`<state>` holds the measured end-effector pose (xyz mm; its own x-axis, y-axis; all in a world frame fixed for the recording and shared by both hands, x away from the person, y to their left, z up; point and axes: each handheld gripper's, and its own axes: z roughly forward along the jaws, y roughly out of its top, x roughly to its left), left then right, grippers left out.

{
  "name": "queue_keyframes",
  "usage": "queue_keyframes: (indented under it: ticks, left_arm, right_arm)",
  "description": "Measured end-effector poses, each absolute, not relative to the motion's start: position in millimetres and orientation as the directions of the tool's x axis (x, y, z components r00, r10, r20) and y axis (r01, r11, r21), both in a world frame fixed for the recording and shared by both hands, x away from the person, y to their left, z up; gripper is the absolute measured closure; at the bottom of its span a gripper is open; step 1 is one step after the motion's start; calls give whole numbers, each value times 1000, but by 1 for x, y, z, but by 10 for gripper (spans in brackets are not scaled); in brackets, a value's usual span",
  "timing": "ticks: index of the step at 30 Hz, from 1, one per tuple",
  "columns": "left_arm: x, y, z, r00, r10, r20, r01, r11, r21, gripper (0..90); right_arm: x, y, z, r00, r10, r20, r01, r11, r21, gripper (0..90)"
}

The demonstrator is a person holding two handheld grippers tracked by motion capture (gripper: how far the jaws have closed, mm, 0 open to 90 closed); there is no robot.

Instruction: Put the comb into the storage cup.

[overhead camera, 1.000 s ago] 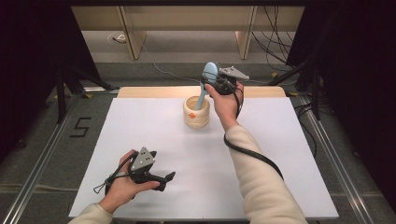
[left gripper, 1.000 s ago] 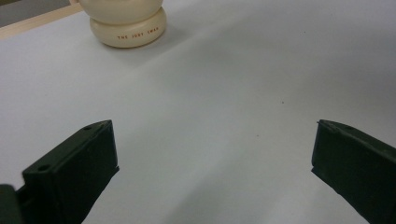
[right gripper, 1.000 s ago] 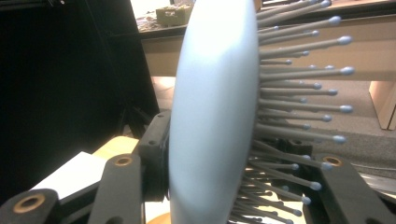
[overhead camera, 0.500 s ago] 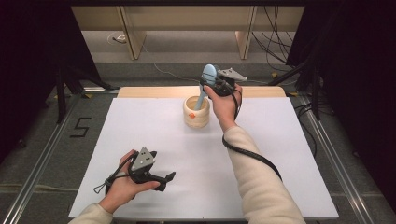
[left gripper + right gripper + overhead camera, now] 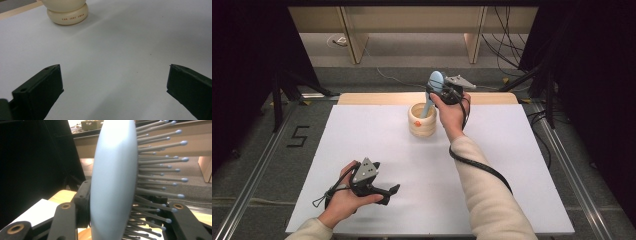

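- Near the far edge of the tabletop (image 5: 362, 130), about midway along it, stands the cream holder (image 5: 422, 120), and your right gripper (image 5: 438, 92) is clamped on the head of the pale blue hairbrush (image 5: 430, 97) just above it.
- Judging from the high view, the brush's long axis runs steeply down from the gripper, handle end inside the holder's mouth, head tilted a little toward the far side.
- Seen along the right gripper's jaws, the brush head (image 5: 115, 180) sits edge-on between them, bristles (image 5: 160, 170) pointing to one side.
- Your left gripper (image 5: 384, 192) rests near the near-left corner, jaws wide apart with nothing between them, well apart from the holder (image 5: 67, 12).
- So the right hand is the nearer one by far; the coming move, lifting out or seating deeper, should follow that steep handle axis to avoid tipping the holder.
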<state>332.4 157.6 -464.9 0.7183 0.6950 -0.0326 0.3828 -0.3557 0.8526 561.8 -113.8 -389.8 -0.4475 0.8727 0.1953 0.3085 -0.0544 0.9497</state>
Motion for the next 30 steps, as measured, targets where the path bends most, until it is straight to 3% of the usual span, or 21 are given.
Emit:
queue_keyframes:
  ticks: [30]
  left_arm:
    - [332,157,-465,719,695,-33,382,-355,853,0]
  right_arm:
    - [567,-114,-410,-430,866,256,367,-91,926,492]
